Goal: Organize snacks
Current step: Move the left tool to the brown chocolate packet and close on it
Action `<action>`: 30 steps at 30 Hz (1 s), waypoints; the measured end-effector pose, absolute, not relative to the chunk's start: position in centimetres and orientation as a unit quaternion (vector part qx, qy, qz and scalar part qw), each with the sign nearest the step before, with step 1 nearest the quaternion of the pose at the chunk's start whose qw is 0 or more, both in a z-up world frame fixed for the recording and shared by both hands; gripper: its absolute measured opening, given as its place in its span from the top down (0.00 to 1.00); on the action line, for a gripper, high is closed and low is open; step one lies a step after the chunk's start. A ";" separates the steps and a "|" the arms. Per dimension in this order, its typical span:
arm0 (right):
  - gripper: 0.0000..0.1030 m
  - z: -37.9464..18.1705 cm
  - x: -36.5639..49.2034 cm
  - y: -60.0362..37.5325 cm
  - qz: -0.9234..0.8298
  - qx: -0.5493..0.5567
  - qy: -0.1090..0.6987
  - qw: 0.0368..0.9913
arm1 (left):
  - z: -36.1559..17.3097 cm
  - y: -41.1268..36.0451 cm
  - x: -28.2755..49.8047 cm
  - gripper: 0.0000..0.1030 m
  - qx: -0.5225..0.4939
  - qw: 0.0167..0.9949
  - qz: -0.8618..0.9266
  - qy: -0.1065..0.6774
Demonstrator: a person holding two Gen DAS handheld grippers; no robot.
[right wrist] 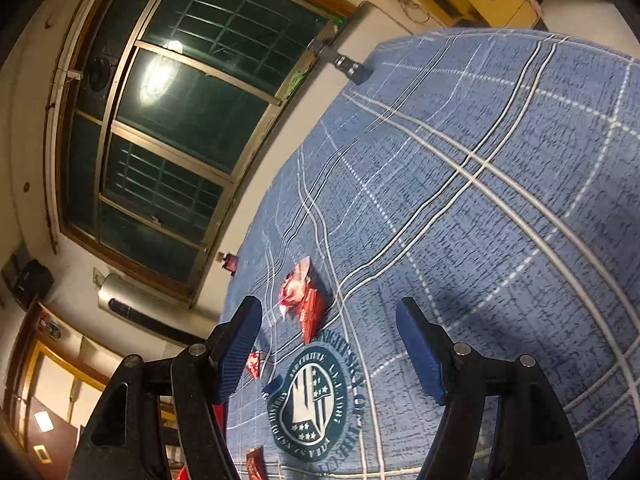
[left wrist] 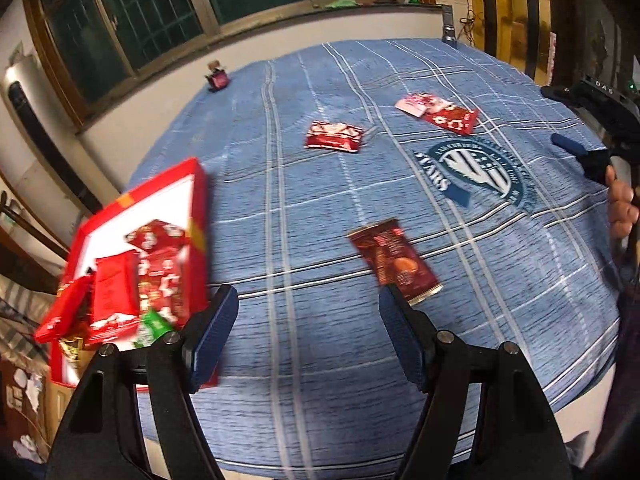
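Note:
My left gripper point(left wrist: 308, 320) hangs open over the blue plaid cloth point(left wrist: 304, 208) with nothing between its pads. A dark red snack packet point(left wrist: 394, 260) lies just beyond its right fingertip. At the left stands a red box point(left wrist: 200, 200) holding several red packets point(left wrist: 156, 276). Farther off lie a red packet point(left wrist: 334, 136) and a pink-and-red pair point(left wrist: 440, 112). In the right wrist view my right gripper point(right wrist: 330, 336) is open and empty above the cloth's round emblem point(right wrist: 312, 400). The pink-and-red pair point(right wrist: 304, 300) lies ahead of it.
A hand point(left wrist: 620, 204) holds the right gripper point(left wrist: 576, 152) at the cloth's right edge. A small pink object point(left wrist: 216, 78) sits at the far edge under the window. A metal clamp point(right wrist: 352, 68) grips the far corner. Clutter lies below the box at the left.

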State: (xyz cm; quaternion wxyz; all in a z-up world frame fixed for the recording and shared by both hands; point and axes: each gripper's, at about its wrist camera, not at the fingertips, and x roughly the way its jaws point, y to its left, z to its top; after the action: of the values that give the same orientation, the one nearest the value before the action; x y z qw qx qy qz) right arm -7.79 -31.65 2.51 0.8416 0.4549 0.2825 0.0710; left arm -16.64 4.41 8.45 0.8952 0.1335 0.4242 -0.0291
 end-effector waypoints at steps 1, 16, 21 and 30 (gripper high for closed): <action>0.29 2.7 -7.5 -31.2 0.074 0.446 0.285 0.845 | 8.4 4.0 -16.4 0.29 0.131 0.894 -0.030 0.427; 0.29 3.6 -7.1 -27.3 0.106 0.381 0.314 0.863 | 5.4 0.9 -12.3 0.29 0.073 0.855 -0.045 0.511; 0.29 3.4 -6.8 -26.3 0.106 0.361 0.326 0.867 | 4.4 1.6 -11.1 0.29 0.035 0.860 -0.033 0.508; 0.29 3.6 -7.1 -25.2 0.090 0.323 0.331 0.882 | 4.6 3.3 -11.9 0.61 0.033 0.870 -0.046 0.490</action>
State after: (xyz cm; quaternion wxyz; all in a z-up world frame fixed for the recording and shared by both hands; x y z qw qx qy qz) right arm -7.08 -25.18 3.64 0.8821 0.3226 0.3313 0.0897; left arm -11.86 3.28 4.63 0.8697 0.0334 0.4903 -0.0459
